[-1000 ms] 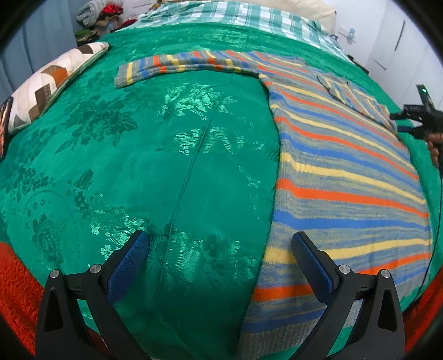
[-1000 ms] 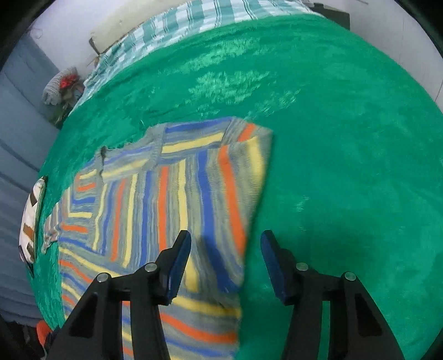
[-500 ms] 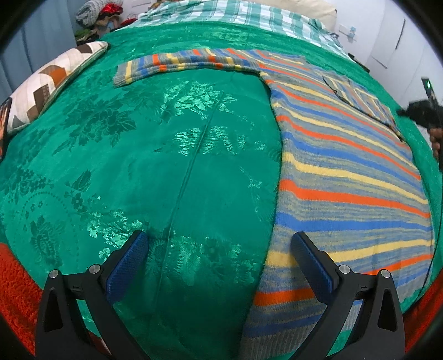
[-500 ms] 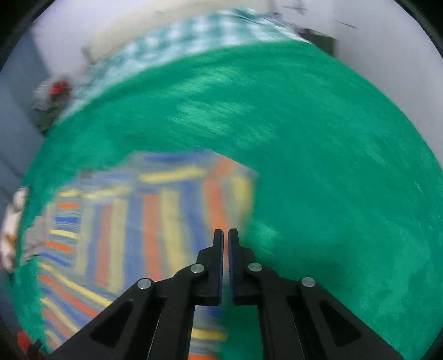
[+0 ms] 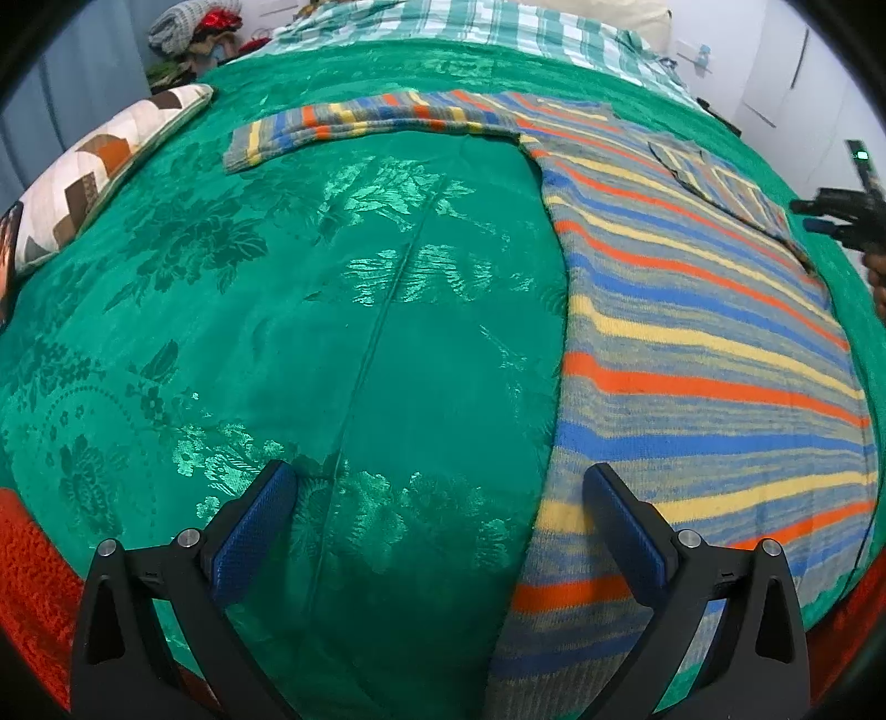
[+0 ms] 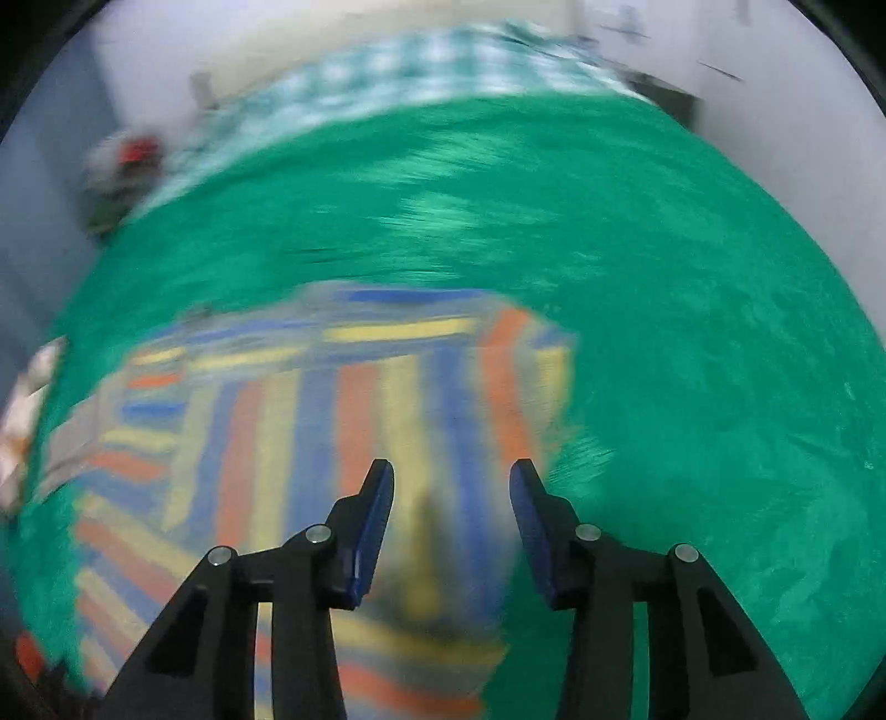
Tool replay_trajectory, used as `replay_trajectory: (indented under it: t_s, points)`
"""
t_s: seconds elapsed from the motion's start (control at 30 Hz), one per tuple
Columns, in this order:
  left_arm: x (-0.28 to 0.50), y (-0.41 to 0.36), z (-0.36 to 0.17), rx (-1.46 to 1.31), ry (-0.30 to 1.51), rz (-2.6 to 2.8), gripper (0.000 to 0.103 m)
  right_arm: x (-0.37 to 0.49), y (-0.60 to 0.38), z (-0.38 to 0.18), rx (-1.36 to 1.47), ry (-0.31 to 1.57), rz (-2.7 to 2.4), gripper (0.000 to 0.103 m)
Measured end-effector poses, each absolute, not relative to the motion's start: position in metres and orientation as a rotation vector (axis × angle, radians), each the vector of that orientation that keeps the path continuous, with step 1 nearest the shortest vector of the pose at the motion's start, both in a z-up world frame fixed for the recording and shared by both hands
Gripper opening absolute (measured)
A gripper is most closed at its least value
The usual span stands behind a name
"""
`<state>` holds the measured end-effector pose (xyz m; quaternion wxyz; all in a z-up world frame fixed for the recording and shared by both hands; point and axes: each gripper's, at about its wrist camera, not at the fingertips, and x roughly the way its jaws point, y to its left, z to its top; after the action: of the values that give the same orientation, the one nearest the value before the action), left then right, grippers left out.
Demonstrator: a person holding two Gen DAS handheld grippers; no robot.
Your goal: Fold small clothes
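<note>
Your left tongs [image 5: 437, 509] stand wide open with nothing between the blue pads, poised above the green bedspread [image 5: 332, 332]. The striped sweater [image 5: 692, 343] lies flat on that bedspread ahead of and to the right of these tongs; its near hem runs under the right-hand finger, though whether that finger touches the knit cannot be told. One sleeve [image 5: 365, 124] stretches out to the left at the far end of the garment, well ahead of the left tongs, and the other sleeve is folded in over the body near the far right edge. A patterned pillow [image 5: 105, 166] rests far off to the left, and a checked sheet [image 5: 470, 27] covers the bed beyond the bedspread. Your right tongs [image 6: 451, 476] have just been opening and now stand parted, with nothing between the fingers; the sweater [image 6: 310, 421] lies below and ahead of them, its right edge just ahead of the right-hand finger. That view is smeared by motion, so finer detail of the knit cannot be read. From the left wrist view, the right tongs [image 5: 814, 216] show at the far right beside the sweater's far edge.
</note>
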<state>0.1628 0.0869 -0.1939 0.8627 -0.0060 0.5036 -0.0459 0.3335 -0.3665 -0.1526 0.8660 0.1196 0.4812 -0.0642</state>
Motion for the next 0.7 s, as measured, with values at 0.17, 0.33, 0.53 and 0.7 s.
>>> replay_trajectory:
  t_s: [0.17, 0.33, 0.53, 0.7]
  points:
    - [0.161, 0.086, -0.194, -0.005, 1.058, -0.097, 0.103, 0.290, -0.324, -0.179, 0.206, 1.100, 0.023, 0.048]
    - [0.158, 0.087, -0.195, -0.003, 1.067, -0.103, 0.103, 0.230, -0.314, -0.192, 0.171, 1.113, -0.061, 0.048]
    - [0.158, 0.086, -0.194, -0.002, 1.074, -0.097, 0.103, 0.163, -0.274, -0.151, 0.130, 1.012, -0.036, 0.061]
    - [0.156, 0.087, -0.195, 0.001, 1.080, -0.100, 0.103, 0.129, -0.209, -0.145, 0.087, 0.964, 0.005, 0.061]
